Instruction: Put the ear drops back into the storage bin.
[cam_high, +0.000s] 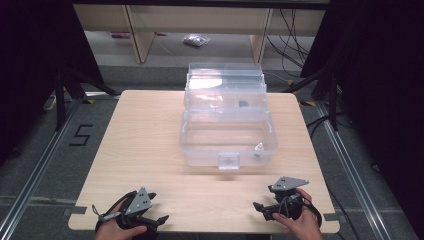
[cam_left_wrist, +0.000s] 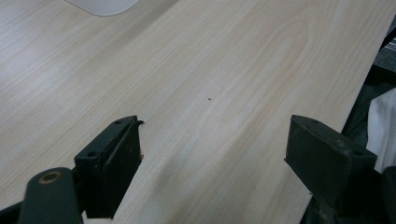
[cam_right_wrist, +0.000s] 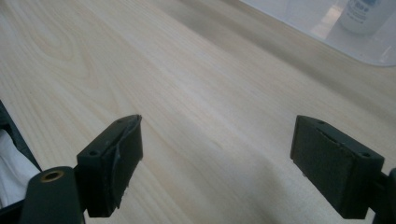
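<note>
While both claws, left claw (cam_high: 159, 220) and right claw (cam_high: 260, 208), gape wide and empty, we risk knocking the clear box (cam_high: 227, 142) across the surface (cam_high: 145, 150) by reaching carelessly.

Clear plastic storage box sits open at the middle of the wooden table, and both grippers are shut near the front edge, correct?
Not quite: both gripper views show the jaws wide apart, so the left gripper and right gripper are open. The clear plastic storage box does sit open mid-table.
</note>
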